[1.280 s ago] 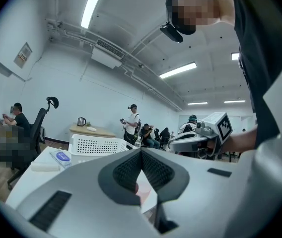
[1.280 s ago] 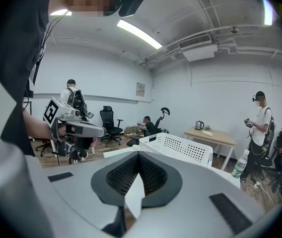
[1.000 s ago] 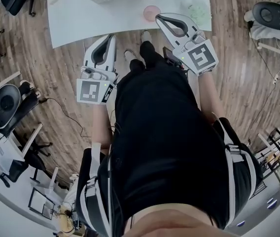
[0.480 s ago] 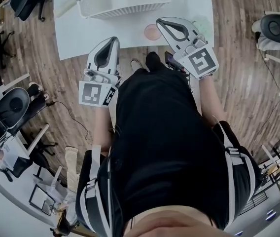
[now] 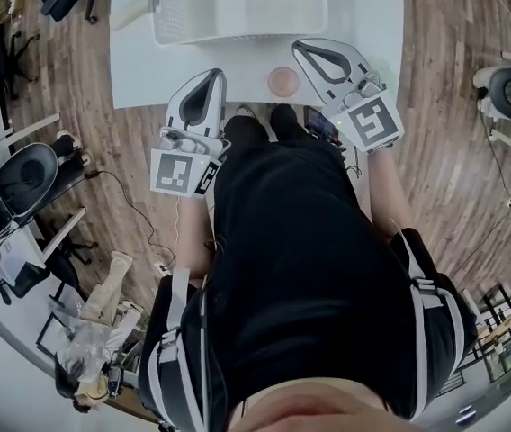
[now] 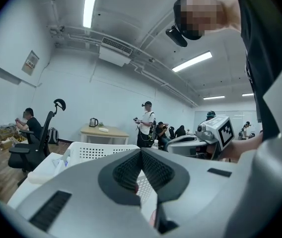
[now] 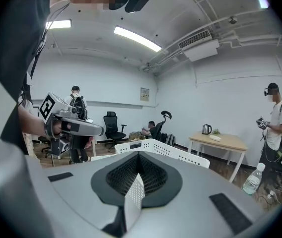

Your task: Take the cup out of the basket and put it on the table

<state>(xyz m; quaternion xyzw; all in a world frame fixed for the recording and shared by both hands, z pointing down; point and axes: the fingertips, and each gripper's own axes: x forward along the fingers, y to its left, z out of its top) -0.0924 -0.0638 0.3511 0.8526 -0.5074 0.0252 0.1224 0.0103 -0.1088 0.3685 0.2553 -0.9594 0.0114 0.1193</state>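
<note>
Cup not to be made out with certainty: the white basket (image 5: 237, 32), at the far side of the white worktop (image 5: 143, 75), is cut off by the top edge of the head view, and what lies inside it is too pale to name. A round pink thing (image 5: 283, 81), which could be a cup seen from above, sits on the worktop in front of the basket, just beside the tip of your right gripper (image 5: 304, 47). You stand at the worktop's near edge with both grippers held out over it, apart from each other. Your left gripper (image 5: 212, 74) points toward the basket's front wall; its fingers (image 6: 123, 175) are clenched, tips together, with nothing between them. The right gripper's fingers (image 7: 153, 175) are likewise clenched on nothing. Neither gripper touches the basket or the pink thing. Wooden floor (image 5: 453, 151) and office chairs (image 5: 22, 183) surround the worktop.
</note>
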